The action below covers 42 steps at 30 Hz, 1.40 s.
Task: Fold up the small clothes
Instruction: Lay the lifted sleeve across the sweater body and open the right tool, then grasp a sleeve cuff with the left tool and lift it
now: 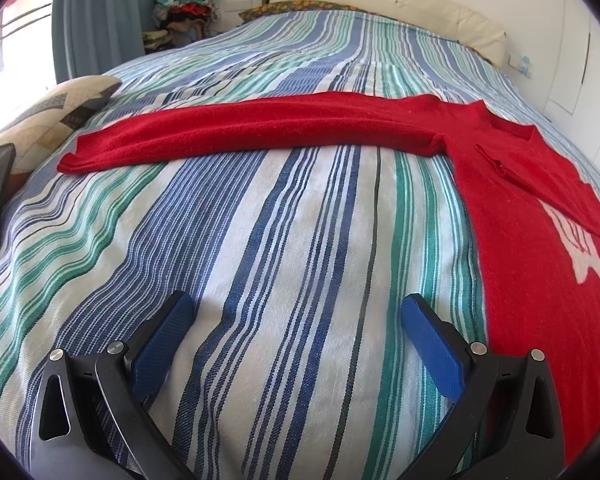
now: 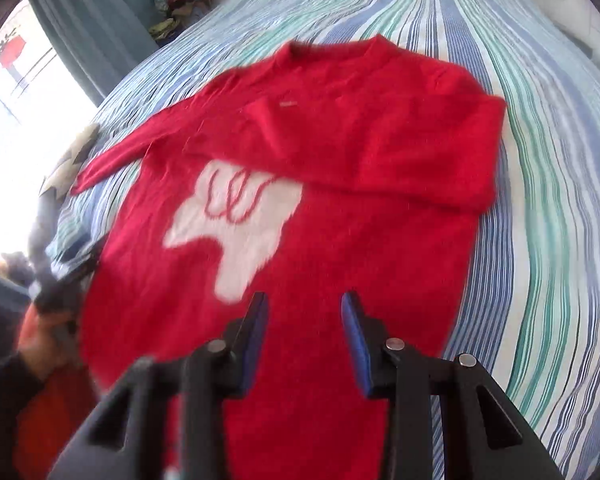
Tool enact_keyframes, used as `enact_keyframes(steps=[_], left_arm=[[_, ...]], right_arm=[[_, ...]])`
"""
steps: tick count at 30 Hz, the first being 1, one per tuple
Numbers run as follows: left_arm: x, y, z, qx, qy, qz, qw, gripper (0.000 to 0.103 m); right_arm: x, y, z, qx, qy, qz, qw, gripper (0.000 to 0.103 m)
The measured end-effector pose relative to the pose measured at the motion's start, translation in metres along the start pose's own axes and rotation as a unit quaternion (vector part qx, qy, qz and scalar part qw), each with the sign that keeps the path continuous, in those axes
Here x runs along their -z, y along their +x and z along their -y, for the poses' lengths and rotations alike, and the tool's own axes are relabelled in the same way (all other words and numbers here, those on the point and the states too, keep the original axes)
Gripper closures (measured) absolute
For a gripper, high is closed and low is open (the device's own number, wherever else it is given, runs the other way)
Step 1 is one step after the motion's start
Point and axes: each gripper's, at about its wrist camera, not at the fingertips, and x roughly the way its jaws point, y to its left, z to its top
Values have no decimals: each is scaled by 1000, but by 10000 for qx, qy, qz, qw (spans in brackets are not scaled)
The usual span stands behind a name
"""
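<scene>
Left wrist view: left gripper (image 1: 296, 312) hovering over the striped bedspread (image 1: 260, 240), jaws wide apart, nothing between them. Red sweater (image 1: 512, 208) spread flat off to the right, one sleeve (image 1: 228, 128) stretched straight out leftward across the bed.

Right wrist view, bit blurry: right gripper (image 2: 305, 314) above the sweater's lower body, jaws parted, gripping nothing. Other sleeve (image 2: 380, 152) folded across the chest, just over the white motif (image 2: 236, 236). A hand (image 2: 46, 340) at the left edge.

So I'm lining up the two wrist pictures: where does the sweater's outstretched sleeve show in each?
Left wrist: the sleeve runs across the middle, cuff at the left, on the striped bedspread.
Right wrist: the sleeve slants toward the left edge, above the white design.
Shared landmark: the patterned pillow, by the cuff in both.
</scene>
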Motion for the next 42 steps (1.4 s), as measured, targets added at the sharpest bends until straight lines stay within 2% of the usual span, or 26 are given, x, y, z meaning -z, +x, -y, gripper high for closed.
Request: enact_keyframes(steps=[4, 7, 9, 11, 13, 15, 17, 20, 23, 25, 27, 31, 34, 36, 37, 39, 40, 41, 42], left_arm=[[0, 0, 1, -11, 12, -12, 10000, 1], [-1, 0, 2, -36, 32, -43, 10000, 1], [-2, 0, 3, -92, 55, -64, 9999, 1], [-2, -1, 5, -169, 73, -97, 9998, 1], [-2, -2, 6, -217, 80, -175, 9996, 1], [-2, -4, 6, -206, 130, -311, 9992, 1], [-3, -9, 4, -137, 197, -532, 9983, 1], [-7, -20, -4, 102, 175, -768, 9968, 1], [-25, -25, -31, 535, -556, -836, 9935, 1], [-41, -24, -61, 826, -1320, -795, 9846, 1], [-57, -18, -94, 934, -1981, -734, 9730, 1], [-73, 10, -159, 712, -3088, -729, 9457, 3], [-76, 34, -192, 615, -3781, -704, 9210, 11], [-82, 48, -202, 577, -4027, -667, 9111, 12], [-85, 53, -203, 532, -4088, -628, 9089, 12], [-94, 57, -205, 404, -4139, -462, 9082, 27], [-97, 59, -206, 383, -4136, -400, 9088, 68], [-101, 61, -206, 433, -4145, -427, 9080, 97], [-104, 59, -207, 468, -4165, -437, 9069, 99]], right_arm=[[100, -16, 2, 167, 28, -331, 9993, 65], [146, -40, 5, 454, 239, -67, 9987, 65], [154, -59, -6, 630, 217, 280, 9974, 65], [153, -75, -20, 547, 209, 701, 9958, 65], [148, -71, -33, 352, 292, 933, 9946, 64], [142, -49, -40, 299, 430, 813, 9953, 63], [143, -21, -46, 442, 548, 365, 9969, 62], [145, -27, -60, 502, 441, 412, 9969, 57], [150, -50, -74, 681, 147, 565, 9960, 57], [150, -65, -80, 671, 159, 664, 9954, 57], [148, -80, -84, 552, 234, 775, 9952, 56], [146, -94, -98, 517, 71, 1036, 9932, 49], [142, -86, -108, 486, -204, 996, 9936, 49], [141, -76, -108, 397, -257, 977, 9941, 49], [142, -70, -106, 315, -219, 950, 9947, 49], [143, -55, -102, 186, -56, 802, 9966, 49], [144, -49, -101, 107, 16, 705, 9975, 49], [145, -45, -100, 52, 57, 670, 9977, 49], [146, -43, -101, 16, 67, 672, 9977, 49]])
